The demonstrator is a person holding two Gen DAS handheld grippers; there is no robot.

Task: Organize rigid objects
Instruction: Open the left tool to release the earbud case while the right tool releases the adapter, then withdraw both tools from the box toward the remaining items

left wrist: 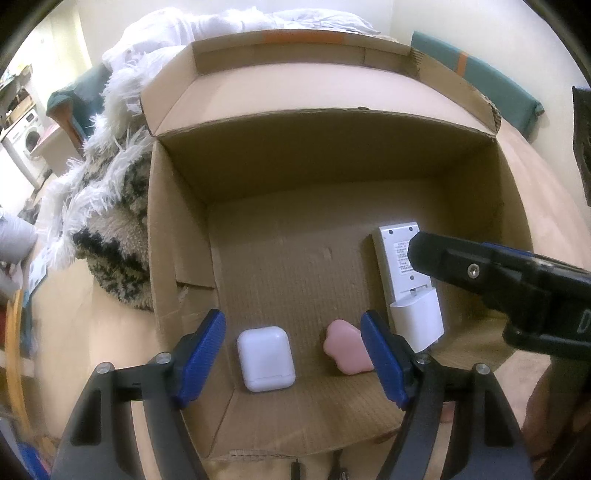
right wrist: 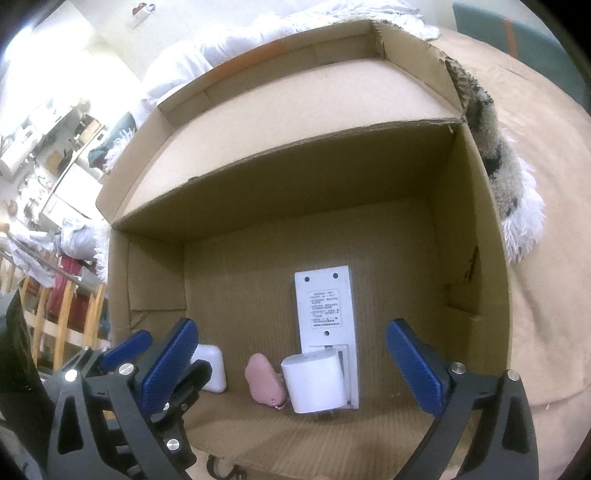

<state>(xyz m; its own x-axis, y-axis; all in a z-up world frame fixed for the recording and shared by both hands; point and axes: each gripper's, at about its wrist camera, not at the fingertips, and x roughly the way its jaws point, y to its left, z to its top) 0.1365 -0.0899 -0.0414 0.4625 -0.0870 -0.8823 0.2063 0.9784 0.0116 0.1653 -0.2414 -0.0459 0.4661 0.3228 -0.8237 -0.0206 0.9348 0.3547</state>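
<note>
An open cardboard box (left wrist: 177, 229) (right wrist: 476, 229) holds several rigid items. A white earbud case (left wrist: 265, 359) (right wrist: 211, 365) lies near the front left. A pink paw-shaped object (left wrist: 345, 347) (right wrist: 263, 380) lies beside it. A white remote (left wrist: 397, 254) (right wrist: 325, 310) lies face down at the right, with a white charger plug (left wrist: 417, 321) (right wrist: 316, 380) on its near end. My left gripper (left wrist: 293, 360) is open above the case and paw. My right gripper (right wrist: 291, 365) is open and empty in front of the charger.
The box sits on a beige surface (right wrist: 546, 258). A shaggy white and black-patterned throw (left wrist: 110, 206) (right wrist: 517, 192) lies against the box's side. White bedding (left wrist: 207, 26) is behind. A washing machine (left wrist: 26, 140) and wooden rails (right wrist: 62, 317) stand far left.
</note>
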